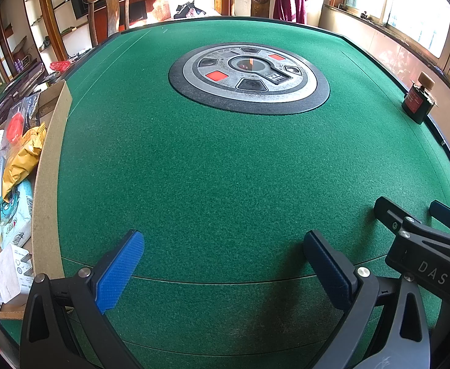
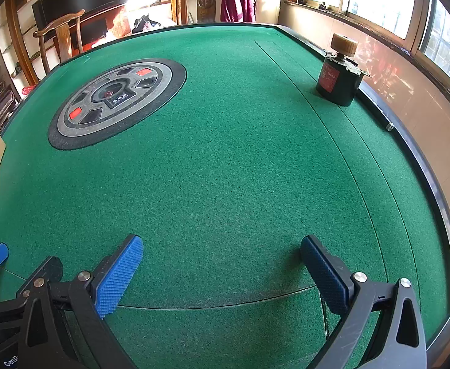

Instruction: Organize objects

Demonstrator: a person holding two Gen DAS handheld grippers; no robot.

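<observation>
Left gripper first: its blue fingers are spread as wide as they go, nothing between them, only green felt underneath. Same story on the right gripper, fingers fully apart and empty, tilted down over the near edge of the desk. The two tools sit just beside each other, and each camera catches the other's tips at its border.

Moving outward, the felt in front of both is bare all the way to the round control panel set in the middle of the desk.

Further out on the right, here's the one item left standing: a dark jar with a tan lid, upright, red label, close to the right rim and well apart from both grippers.

Out on the left edge, a cardboard box already holds plenty: a yellow packet, white bottles, a tissue pack, a white charger.

So my read is that the sorting looks nearly finished. The jar appears to be the last piece to collect, and the right gripper is the closer one for it.
</observation>
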